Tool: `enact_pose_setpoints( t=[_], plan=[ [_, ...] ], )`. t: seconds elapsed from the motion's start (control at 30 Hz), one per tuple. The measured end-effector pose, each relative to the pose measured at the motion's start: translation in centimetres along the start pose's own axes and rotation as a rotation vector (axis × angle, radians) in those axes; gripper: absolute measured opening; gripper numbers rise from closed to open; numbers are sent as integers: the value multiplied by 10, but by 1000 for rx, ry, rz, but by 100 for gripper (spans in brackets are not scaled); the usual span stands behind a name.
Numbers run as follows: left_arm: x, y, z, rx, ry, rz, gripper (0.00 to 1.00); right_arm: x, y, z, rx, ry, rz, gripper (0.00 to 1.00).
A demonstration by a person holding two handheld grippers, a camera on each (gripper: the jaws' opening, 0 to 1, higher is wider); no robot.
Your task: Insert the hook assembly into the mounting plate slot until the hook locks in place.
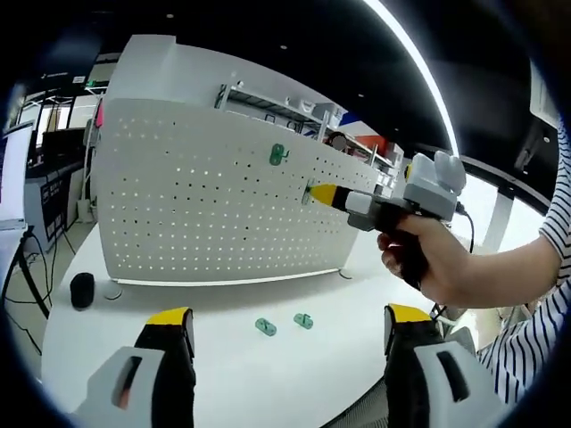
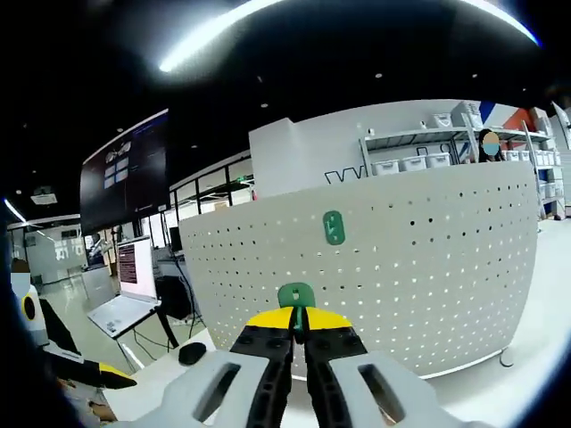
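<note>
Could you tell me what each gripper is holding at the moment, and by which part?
The right gripper is shut on a green hook, pinching its lower end; its upper part sticks out towards the pegboard. The left gripper is open, holding nothing.

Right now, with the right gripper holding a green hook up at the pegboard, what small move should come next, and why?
Probably ease the right gripper forward: its jaws are shut on a green hook that sits right at the pegboard below the mounted hook, and seating isn't evident yet.
</note>
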State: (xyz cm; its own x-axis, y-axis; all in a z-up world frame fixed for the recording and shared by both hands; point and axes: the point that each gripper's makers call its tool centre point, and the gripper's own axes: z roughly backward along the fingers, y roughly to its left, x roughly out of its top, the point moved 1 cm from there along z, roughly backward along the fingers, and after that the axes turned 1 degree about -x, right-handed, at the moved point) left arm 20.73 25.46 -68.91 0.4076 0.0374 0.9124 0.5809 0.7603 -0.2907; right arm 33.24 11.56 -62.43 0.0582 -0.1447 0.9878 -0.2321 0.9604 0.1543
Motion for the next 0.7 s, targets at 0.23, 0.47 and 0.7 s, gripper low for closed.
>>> enact_pose_setpoints(
  t=[0.23, 0.47, 0.7],
  plan=[
    [-4, 4, 0, 5, 8, 3, 93, 8, -21, -10, -55, -23, -2, 0],
    [-4, 3, -6, -10, 16, 11, 95, 16, -31, -21, -79, -41, 16, 0],
    [-1, 2, -10, -26, 10, 17, 97, 26, -37, -37, -96, -67, 19, 0]
  ],
)
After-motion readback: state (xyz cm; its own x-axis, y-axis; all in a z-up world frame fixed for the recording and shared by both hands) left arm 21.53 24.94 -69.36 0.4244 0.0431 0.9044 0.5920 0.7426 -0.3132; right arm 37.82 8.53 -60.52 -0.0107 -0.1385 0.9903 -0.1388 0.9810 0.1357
